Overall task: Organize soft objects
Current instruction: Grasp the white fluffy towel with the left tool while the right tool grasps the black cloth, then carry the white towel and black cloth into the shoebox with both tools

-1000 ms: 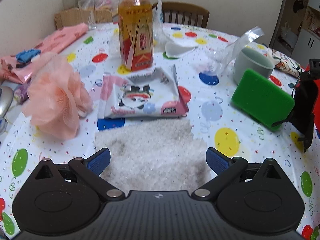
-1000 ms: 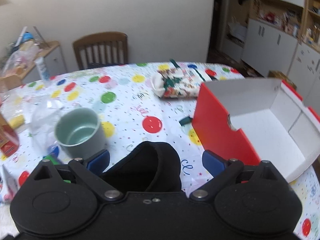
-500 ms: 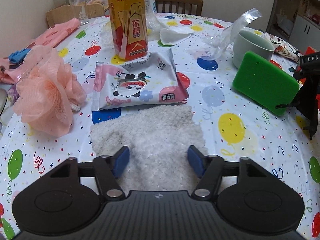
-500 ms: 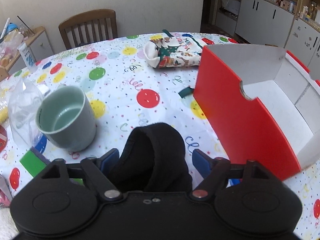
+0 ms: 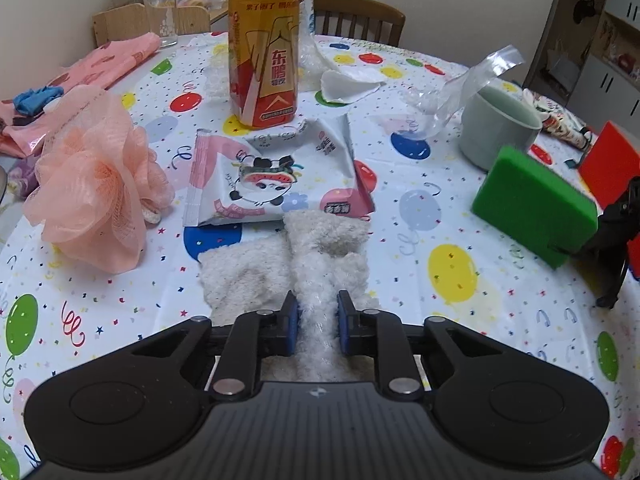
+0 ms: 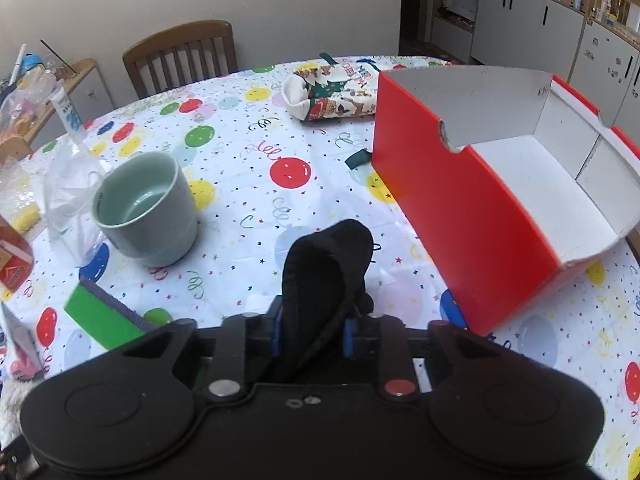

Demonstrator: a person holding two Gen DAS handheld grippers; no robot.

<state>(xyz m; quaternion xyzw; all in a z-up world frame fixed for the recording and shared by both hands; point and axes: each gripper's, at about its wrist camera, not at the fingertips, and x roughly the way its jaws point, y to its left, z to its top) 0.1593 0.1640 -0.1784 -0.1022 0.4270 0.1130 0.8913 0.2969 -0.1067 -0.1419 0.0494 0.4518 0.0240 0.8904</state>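
1. At the far left of my left view, the peach mesh bath puff lies on the bench, well apart from my left tool.
2. Next comes the pink wipes packet, flat on the bench, with the yellow drink bottle standing upright just behind it.
3. My left tool has its blue pads pressed in on the white fluffy cloth, pinching a ridge of it between them. The cloth bunches up ahead of the pads, and its far edge touches the near edge of the wipes packet.
4. To the right lies the green sponge, tilted, with the grey-green cup behind it.
5. In my right view, the cup stands upright at left, the sponge near it, both on the bench.
6. My right tool is closed on the black soft pouch, which sticks up and forward from between the pads.
7. Just right of the pouch stands the open red box, tilted, its white inside showing. I cannot tell whether pouch and box touch.
8. Behind the box lies a Christmas-print stocking.
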